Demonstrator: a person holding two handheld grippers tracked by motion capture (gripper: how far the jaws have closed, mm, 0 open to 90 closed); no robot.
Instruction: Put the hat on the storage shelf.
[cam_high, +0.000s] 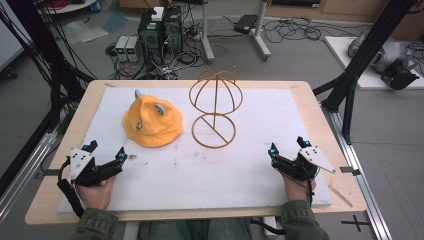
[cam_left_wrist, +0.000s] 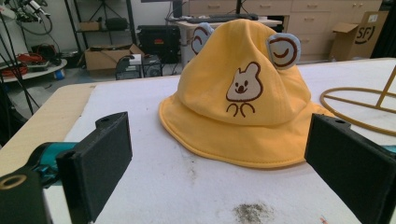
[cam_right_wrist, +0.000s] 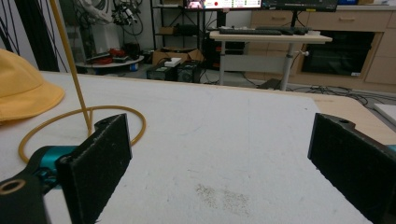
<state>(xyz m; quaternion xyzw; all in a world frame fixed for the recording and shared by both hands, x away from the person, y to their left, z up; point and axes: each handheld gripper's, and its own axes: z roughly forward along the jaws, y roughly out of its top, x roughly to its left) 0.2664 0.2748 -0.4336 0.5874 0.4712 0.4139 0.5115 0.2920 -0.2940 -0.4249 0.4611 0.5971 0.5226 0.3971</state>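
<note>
Yellow hat (cam_high: 152, 121) sits flat on white mat (cam_high: 250, 165), rear left, just beside wire stand (cam_high: 215, 110). Left gripper (cam_high: 106, 154) near front-left edge, jaws spread, empty. Right gripper (cam_high: 286, 149) front right, jaws spread, empty. Dark smudge (cam_left_wrist: 252, 212) before hat, possibly dirt.

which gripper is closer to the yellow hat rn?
Left. The left gripper sits open just in front of the yellow hat, facing it. The right gripper is open across the table, beyond the wire hat stand.
</note>
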